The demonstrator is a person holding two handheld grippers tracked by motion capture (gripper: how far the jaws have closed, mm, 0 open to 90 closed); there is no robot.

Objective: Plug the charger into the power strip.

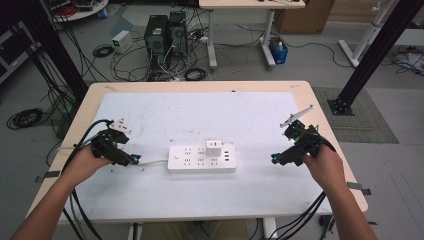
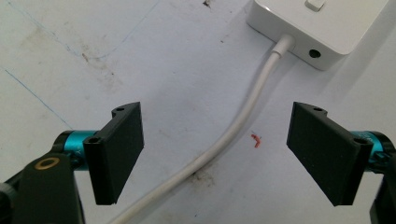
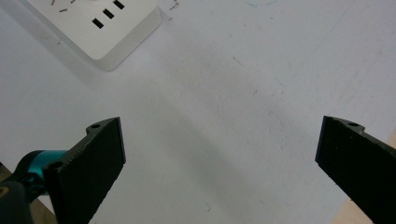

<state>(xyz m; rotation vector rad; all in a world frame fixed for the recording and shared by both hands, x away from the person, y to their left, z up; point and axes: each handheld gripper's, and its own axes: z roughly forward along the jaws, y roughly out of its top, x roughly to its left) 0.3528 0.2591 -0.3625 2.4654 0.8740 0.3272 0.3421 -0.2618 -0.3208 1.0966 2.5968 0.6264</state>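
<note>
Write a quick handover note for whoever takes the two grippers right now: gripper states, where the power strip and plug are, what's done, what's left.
Left gripper: open, holding nothing, jaws either side of the white cable just short of the power strip's cable end.
Right gripper: open, holding nothing, over bare mat to the strip's right.
Power strip lies mid-table on the white mat, with the white plug adapter seated in its top.
Done: nothing is gripped yet.
Left: probably steady the strip and handle the adapter.

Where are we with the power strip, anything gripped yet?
Done: a white adapter already sits plugged into the power strip. In hand: nothing; the left gripper is open, its jaws astride the strip's cable without touching it, and the right gripper is open over the bare white mat. Left: any grasp.
</note>
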